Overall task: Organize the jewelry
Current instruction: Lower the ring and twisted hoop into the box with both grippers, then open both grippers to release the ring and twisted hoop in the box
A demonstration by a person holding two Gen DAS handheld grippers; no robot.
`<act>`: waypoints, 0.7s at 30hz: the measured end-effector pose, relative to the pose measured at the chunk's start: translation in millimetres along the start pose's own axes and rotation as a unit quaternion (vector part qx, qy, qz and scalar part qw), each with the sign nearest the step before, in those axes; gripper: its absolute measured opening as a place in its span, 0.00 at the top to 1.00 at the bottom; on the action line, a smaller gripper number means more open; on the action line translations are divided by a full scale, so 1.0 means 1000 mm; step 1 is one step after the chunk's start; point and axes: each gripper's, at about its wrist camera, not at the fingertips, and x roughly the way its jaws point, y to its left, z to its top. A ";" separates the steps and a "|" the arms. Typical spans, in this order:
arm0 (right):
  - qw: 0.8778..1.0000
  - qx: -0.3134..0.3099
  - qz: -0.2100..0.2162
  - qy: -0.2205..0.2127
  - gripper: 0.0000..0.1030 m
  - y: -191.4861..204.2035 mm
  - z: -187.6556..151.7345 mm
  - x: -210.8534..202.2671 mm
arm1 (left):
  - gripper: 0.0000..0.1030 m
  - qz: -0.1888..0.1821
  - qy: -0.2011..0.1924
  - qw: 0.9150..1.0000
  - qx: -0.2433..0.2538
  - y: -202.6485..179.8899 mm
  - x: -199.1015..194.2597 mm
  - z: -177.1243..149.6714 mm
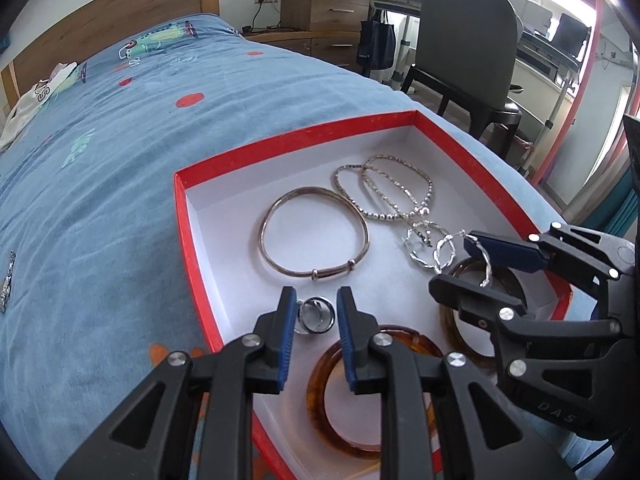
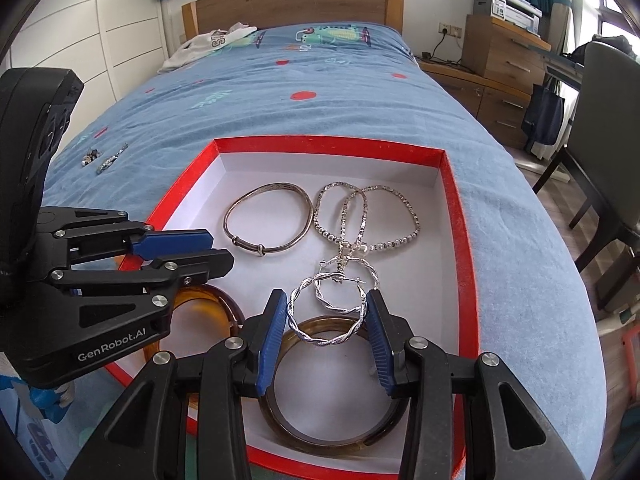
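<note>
A red box [image 1: 191, 240] with a white inside lies on the blue bedspread. My left gripper [image 1: 317, 312] is low over its near corner, shut on a silver ring [image 1: 316, 317]. My right gripper [image 2: 327, 304] is shut on a twisted silver hoop earring [image 2: 328, 339], just above a dark brown bangle [image 2: 328, 436]. In the box also lie a silver bangle [image 1: 314, 236], beaded bracelets [image 1: 384, 188], a second hoop earring [image 2: 348, 280] and an amber bangle [image 1: 320, 384]. The right wrist view shows the left gripper [image 2: 220, 249] from the side, with the ring hidden.
Loose small jewelry pieces [image 2: 110, 160] lie on the bedspread left of the box. A white garment [image 2: 212, 42] lies near the wooden headboard. A dark chair [image 1: 464, 40] and wooden drawers [image 1: 324, 4] stand beside the bed on the right.
</note>
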 end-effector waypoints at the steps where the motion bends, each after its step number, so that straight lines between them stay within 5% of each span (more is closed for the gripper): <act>1: 1.000 0.001 0.000 -0.001 0.61 0.000 0.000 0.000 | 0.81 0.002 0.001 1.000 0.000 0.000 0.000 0.000; 21: 1.000 0.021 0.001 -0.013 0.60 -0.004 -0.004 -0.015 | 0.80 0.021 0.001 1.000 0.004 0.000 -0.005 -0.001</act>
